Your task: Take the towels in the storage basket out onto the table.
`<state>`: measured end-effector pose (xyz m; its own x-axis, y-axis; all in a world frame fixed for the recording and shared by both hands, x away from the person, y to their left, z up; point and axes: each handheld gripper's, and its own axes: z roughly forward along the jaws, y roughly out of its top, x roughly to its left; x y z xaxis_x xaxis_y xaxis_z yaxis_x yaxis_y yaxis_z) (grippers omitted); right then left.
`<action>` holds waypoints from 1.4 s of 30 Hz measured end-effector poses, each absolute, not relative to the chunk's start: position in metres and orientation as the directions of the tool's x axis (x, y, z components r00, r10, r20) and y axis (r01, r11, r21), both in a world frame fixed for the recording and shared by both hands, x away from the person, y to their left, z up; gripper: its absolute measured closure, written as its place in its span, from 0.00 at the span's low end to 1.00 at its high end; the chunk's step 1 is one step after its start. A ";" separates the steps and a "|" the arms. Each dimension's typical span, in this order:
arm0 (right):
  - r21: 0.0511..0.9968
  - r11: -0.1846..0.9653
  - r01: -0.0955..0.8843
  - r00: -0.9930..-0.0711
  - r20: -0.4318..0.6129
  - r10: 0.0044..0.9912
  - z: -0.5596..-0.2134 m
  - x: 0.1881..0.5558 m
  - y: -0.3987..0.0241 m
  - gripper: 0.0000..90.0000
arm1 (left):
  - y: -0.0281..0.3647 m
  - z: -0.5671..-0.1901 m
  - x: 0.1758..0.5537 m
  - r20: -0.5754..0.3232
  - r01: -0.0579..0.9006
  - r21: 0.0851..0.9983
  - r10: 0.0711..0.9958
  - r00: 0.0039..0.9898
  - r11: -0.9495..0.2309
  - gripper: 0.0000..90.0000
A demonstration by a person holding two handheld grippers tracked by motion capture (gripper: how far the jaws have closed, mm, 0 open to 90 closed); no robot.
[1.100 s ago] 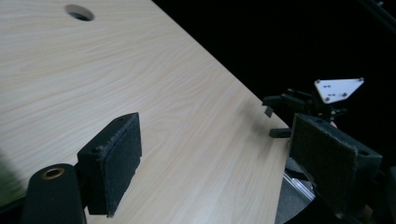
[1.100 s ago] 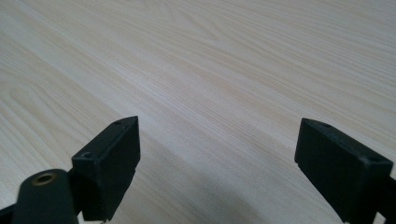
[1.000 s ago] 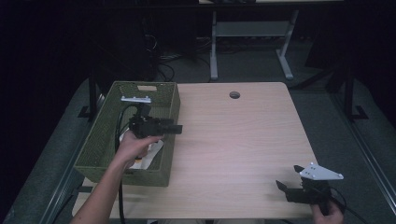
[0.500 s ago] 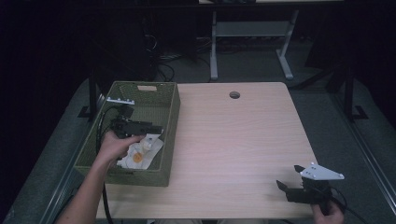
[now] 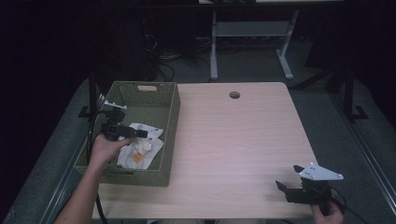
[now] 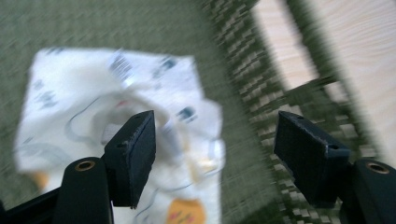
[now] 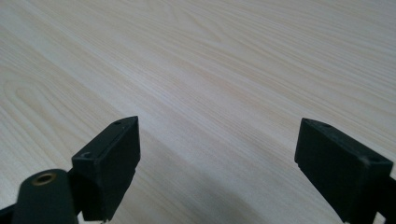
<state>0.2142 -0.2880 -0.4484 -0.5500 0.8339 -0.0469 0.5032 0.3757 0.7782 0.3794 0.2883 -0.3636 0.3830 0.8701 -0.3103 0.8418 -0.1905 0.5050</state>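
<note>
A green woven basket point(image 5: 169, 122) stands on the left part of the wooden table. Inside it lies a crumpled white wrapper point(image 5: 140, 149) with printed marks and an orange spot. My left gripper point(image 5: 140, 134) hovers inside the basket just above the wrapper point(image 6: 116, 98); its jaws have just been closing but stand apart, pads point(image 6: 140, 154) touching nothing. The left gripper view is blurred. My right gripper point(image 5: 285, 189) rests low at the table's near right corner, open, with bare wood between its jaws point(image 7: 219, 172).
The basket wall point(image 6: 252, 93) rises close on the right of the left gripper. A round cable hole point(image 5: 234, 94) sits near the table's far edge point(image 5: 233, 84). A desk frame point(image 5: 247, 32) stands on the floor behind the table.
My left gripper has moved left from the basket's right rim and down into the basket, over the wrapper. Its jaws look narrower. The right gripper has stayed put.
</note>
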 end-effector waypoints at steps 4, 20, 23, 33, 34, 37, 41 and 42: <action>0.780 0.376 0.500 -0.553 -0.047 0.832 -0.448 0.215 -0.287 0.15 | 0.286 -0.371 0.381 -0.251 0.862 0.466 0.905 0.345 -0.199 0.34; 0.782 0.383 0.491 -0.560 -0.053 0.827 -0.447 0.213 -0.287 0.15 | 0.267 -0.398 0.395 -0.108 0.912 0.303 0.941 0.320 -0.275 0.34; 0.783 0.381 0.492 -0.559 -0.051 0.827 -0.447 0.213 -0.288 0.15 | 0.265 -0.405 0.399 -0.107 0.924 0.264 0.943 0.314 -0.278 0.33; 0.785 0.373 0.494 -0.553 -0.047 0.832 -0.446 0.212 -0.288 0.15 | 0.260 -0.416 0.407 -0.032 0.937 0.182 0.950 0.310 -0.299 0.34; 0.785 0.376 0.492 -0.554 -0.051 0.831 -0.446 0.212 -0.288 0.15 | 0.260 -0.418 0.407 -0.016 0.935 0.168 0.947 0.321 -0.313 0.34; 0.786 0.380 0.487 -0.558 -0.055 0.828 -0.446 0.212 -0.288 0.15 | 0.259 -0.423 0.409 -0.009 0.941 0.137 0.949 0.315 -0.311 0.34; 0.787 0.375 0.489 -0.554 -0.052 0.831 -0.446 0.212 -0.289 0.15 | 0.258 -0.425 0.412 -0.018 0.949 0.099 0.953 0.302 -0.299 0.34; 0.786 0.375 0.492 -0.554 -0.049 0.831 -0.446 0.212 -0.289 0.15 | 0.258 -0.425 0.413 -0.016 0.949 0.091 0.952 0.305 -0.303 0.35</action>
